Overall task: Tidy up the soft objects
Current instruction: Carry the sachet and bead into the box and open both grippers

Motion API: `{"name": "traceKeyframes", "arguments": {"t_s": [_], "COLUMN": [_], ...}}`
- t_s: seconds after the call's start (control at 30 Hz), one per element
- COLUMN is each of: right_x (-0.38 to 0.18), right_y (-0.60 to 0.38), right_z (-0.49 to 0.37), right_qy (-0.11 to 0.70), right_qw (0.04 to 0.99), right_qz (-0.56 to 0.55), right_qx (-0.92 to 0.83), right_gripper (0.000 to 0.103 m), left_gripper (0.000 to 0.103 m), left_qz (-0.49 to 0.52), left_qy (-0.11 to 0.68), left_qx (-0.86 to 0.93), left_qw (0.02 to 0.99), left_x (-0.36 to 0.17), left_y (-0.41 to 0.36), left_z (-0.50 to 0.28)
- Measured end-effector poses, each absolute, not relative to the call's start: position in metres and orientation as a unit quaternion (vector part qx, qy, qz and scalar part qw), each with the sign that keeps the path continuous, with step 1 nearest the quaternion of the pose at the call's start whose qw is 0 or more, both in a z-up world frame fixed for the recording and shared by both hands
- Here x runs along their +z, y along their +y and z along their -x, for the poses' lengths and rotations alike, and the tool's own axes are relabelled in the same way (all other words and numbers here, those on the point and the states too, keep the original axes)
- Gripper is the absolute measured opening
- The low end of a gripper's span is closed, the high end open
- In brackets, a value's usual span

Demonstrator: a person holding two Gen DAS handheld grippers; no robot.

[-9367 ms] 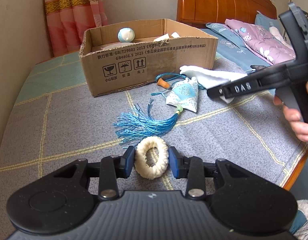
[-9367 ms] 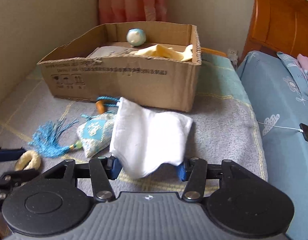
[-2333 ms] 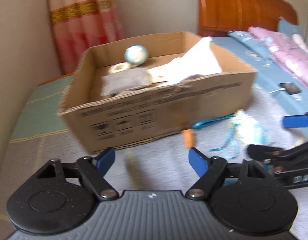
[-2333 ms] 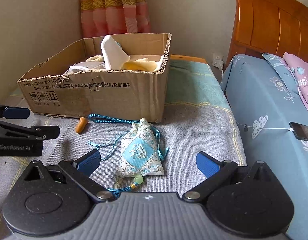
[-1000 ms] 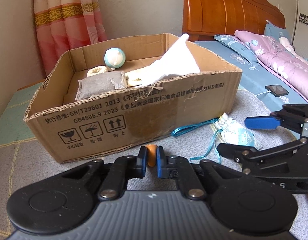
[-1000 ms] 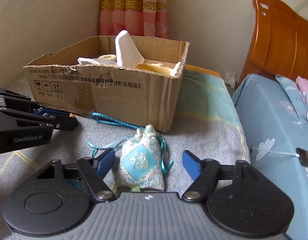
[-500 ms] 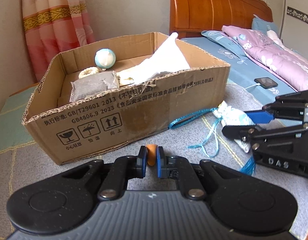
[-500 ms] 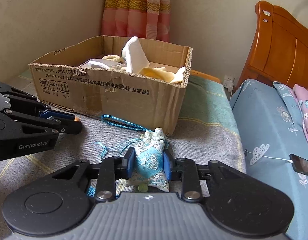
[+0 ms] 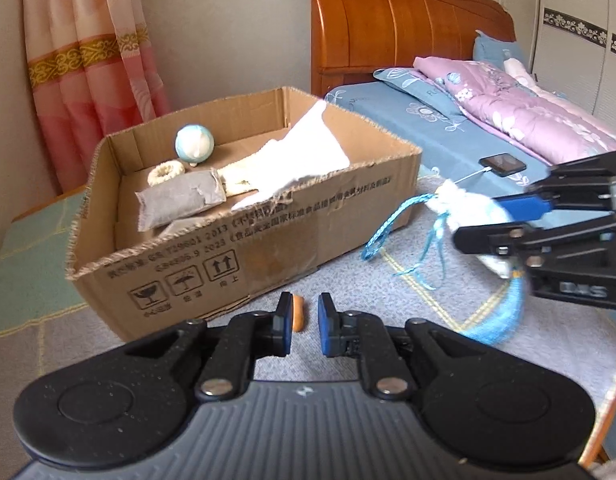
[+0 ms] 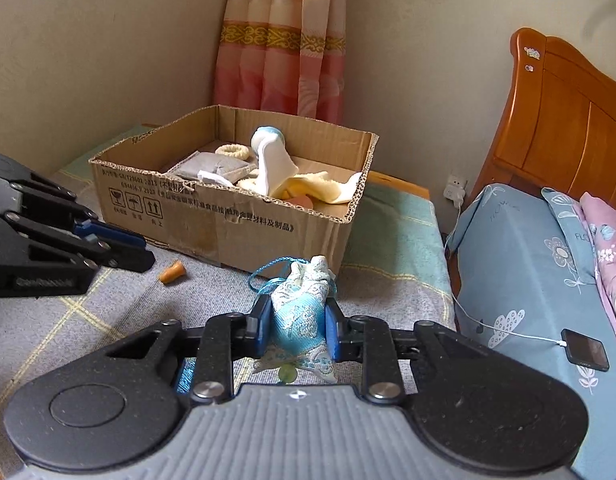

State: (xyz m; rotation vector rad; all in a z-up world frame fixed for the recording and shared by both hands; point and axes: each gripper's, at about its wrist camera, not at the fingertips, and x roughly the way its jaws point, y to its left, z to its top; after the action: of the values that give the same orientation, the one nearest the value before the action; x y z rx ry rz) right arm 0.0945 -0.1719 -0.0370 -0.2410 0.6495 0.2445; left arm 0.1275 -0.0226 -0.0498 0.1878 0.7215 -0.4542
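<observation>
My right gripper [image 10: 295, 322] is shut on a blue embroidered sachet [image 10: 301, 312] and holds it off the grey checked blanket [image 10: 107, 320]. The sachet's cord and blue tassel [image 9: 504, 316] dangle below it. My left gripper [image 9: 303, 320] is low in front of the cardboard box [image 9: 267, 248], its jaws opening. A small orange cone [image 9: 297, 314] sits between the pads, against the left one and clear of the other. In the right wrist view the orange cone [image 10: 171, 272] lies on the blanket just past the left gripper [image 10: 141, 252]. The box holds a white cloth [image 9: 308, 144], a pale blue ball [image 9: 194, 142], a cream ring [image 9: 166, 168] and a grey pouch [image 9: 179, 198].
A bed with a blue sheet [image 10: 520, 264] and a wooden headboard [image 10: 568, 128] stands to the right. A phone [image 10: 586, 350] on a white cable lies on the sheet. A wall and a pink curtain [image 10: 279, 52] are behind the box. The blanket's edge [image 9: 612, 392] runs down the right.
The right gripper closed on the sachet and lifted it off the blanket. The left gripper's pads, which were pinching the orange cone, have parted.
</observation>
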Motion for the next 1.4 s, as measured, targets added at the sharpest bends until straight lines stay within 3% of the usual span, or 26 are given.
{"name": "traceKeyframes", "arguments": {"t_s": [0.1, 0.2, 0.3, 0.4, 0.5, 0.73, 0.97, 1.13, 1.27, 1.3, 1.37, 1.4], "right_x": [-0.037, -0.036, -0.034, -0.034, -0.035, -0.030, -0.013, 0.012, 0.033, 0.039, 0.050, 0.056], "right_y": [-0.171, -0.171, -0.173, -0.174, -0.174, -0.172, -0.173, -0.175, -0.176, -0.175, -0.173, -0.172], "right_z": [-0.093, -0.092, -0.093, -0.094, -0.094, -0.091, -0.084, -0.082, -0.085, -0.086, -0.090, -0.093], "right_qy": [0.319, 0.320, 0.319, 0.318, 0.318, 0.312, 0.301, 0.283, 0.265, 0.259, 0.244, 0.237], "right_qw": [0.933, 0.933, 0.934, 0.935, 0.935, 0.935, 0.935, 0.937, 0.941, 0.942, 0.945, 0.947], "right_qz": [0.116, 0.114, 0.107, 0.104, 0.104, 0.113, 0.126, 0.123, 0.121, 0.122, 0.127, 0.130], "right_qx": [0.119, 0.119, 0.117, 0.118, 0.117, 0.122, 0.139, 0.162, 0.172, 0.173, 0.175, 0.175], "right_gripper": [0.031, 0.031, 0.031, 0.031, 0.031, 0.031, 0.031, 0.031, 0.031, 0.031, 0.031, 0.031], "left_gripper": [0.014, 0.030, 0.030, 0.026, 0.009, 0.008, 0.008, 0.009, 0.011, 0.016, 0.045, 0.075], "left_qz": [-0.082, -0.087, -0.074, -0.078, -0.070, -0.066, -0.063, -0.081, -0.085, -0.090, -0.096, -0.099], "left_qy": [0.356, 0.351, 0.359, 0.354, 0.356, 0.357, 0.323, 0.284, 0.280, 0.279, 0.285, 0.287], "left_qx": [-0.219, -0.207, -0.205, -0.209, -0.210, -0.226, -0.251, -0.239, -0.204, -0.192, -0.177, -0.167], "left_qw": [0.905, 0.909, 0.908, 0.909, 0.908, 0.904, 0.910, 0.925, 0.934, 0.936, 0.937, 0.938], "left_x": [-0.064, -0.068, -0.071, -0.073, -0.072, -0.058, 0.000, 0.035, 0.032, 0.028, 0.019, 0.015], "left_y": [-0.027, -0.030, -0.029, -0.029, -0.027, -0.019, -0.004, -0.001, 0.000, 0.000, 0.003, 0.005], "left_z": [-0.136, -0.140, -0.143, -0.142, -0.142, -0.133, -0.119, -0.144, -0.184, -0.193, -0.209, -0.211]}}
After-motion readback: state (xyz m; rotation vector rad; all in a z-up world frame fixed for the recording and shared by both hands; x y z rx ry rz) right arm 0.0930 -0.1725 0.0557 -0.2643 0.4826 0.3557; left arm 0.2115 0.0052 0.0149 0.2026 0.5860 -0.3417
